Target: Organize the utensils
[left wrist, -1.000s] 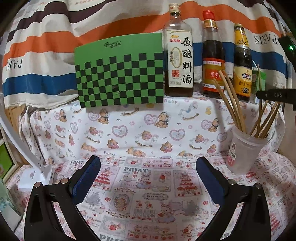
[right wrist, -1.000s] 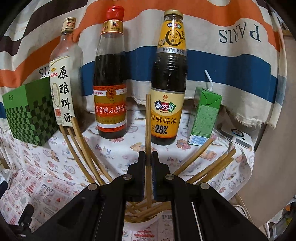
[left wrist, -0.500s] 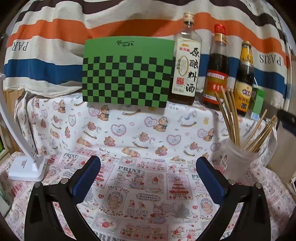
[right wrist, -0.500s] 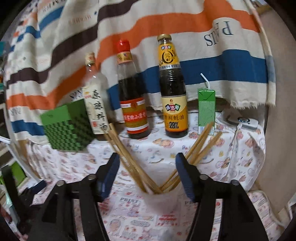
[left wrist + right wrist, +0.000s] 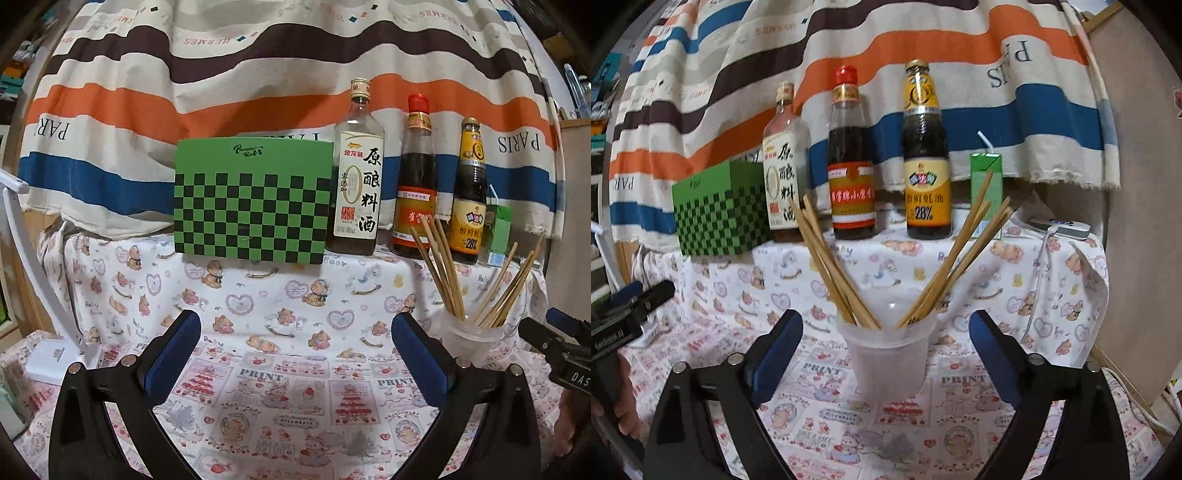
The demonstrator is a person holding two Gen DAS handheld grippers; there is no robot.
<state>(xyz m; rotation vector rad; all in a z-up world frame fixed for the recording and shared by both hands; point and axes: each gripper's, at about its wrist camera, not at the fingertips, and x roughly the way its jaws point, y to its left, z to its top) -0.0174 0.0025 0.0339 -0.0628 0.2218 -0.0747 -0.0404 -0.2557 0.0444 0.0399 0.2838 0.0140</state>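
A clear plastic cup (image 5: 891, 360) stands on the printed cloth and holds several wooden chopsticks (image 5: 833, 273) that fan out left and right. My right gripper (image 5: 886, 332) is open and empty, with the cup between and just beyond its blue pads. In the left wrist view the cup (image 5: 467, 341) and chopsticks (image 5: 441, 271) are at the right. My left gripper (image 5: 295, 347) is open and empty over the cloth, left of the cup. The right gripper's body (image 5: 557, 350) shows at that view's right edge.
At the back stand a green checkered box (image 5: 251, 203), three sauce bottles (image 5: 356, 177) (image 5: 415, 184) (image 5: 469, 199) and a green drink carton (image 5: 986, 192). A white lamp base (image 5: 61, 358) sits at the left. A striped cloth hangs behind.
My right gripper opened, let go of a chopstick into the cup and drew back. My left gripper also drew back, so the scene looks farther away.
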